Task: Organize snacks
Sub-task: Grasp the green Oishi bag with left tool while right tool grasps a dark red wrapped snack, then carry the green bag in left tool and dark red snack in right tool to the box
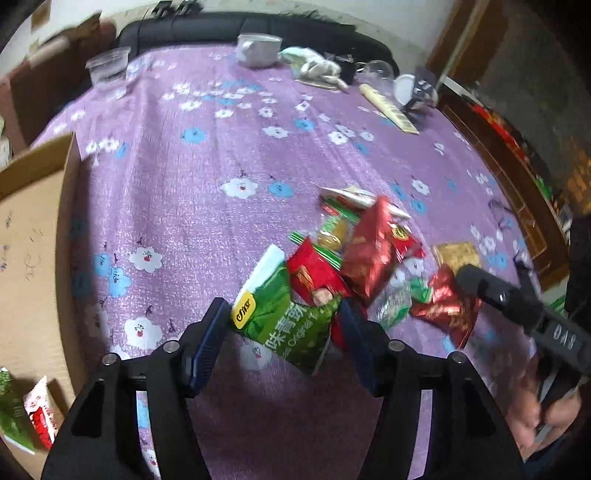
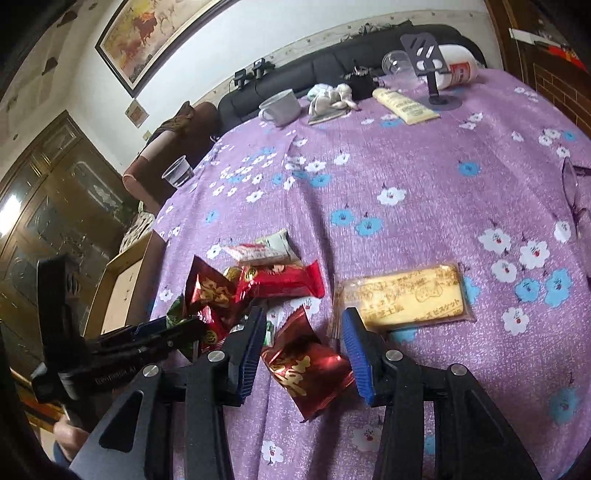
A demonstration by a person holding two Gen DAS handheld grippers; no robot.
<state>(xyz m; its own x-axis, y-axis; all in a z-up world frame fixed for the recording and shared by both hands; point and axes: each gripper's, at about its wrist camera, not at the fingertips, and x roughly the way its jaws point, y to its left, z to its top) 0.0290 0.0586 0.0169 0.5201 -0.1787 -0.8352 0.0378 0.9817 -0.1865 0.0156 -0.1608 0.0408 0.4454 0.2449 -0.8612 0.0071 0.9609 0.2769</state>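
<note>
A pile of red and green snack packets (image 1: 365,251) lies on the purple flowered tablecloth (image 1: 207,155). My left gripper (image 1: 283,304) is open, its blue pads on either side of a green pea packet (image 1: 280,321) at the pile's near edge. My right gripper (image 2: 303,313) is open too, straddling a red foil packet (image 2: 306,362) that lies flat. A yellow biscuit packet (image 2: 402,295) lies just beyond its right finger. The right gripper's black body (image 1: 517,306) shows in the left wrist view. A cardboard box (image 1: 29,240) stands at the left with a few packets (image 1: 22,410) inside.
At the far side stand a clear plastic cup (image 1: 109,74), a grey mug (image 1: 258,50), a crumpled cloth (image 1: 314,64), a cream tube (image 1: 388,107) and a phone stand (image 2: 428,59). A black sofa (image 1: 221,27) runs behind the table. The table edge drops off at the right.
</note>
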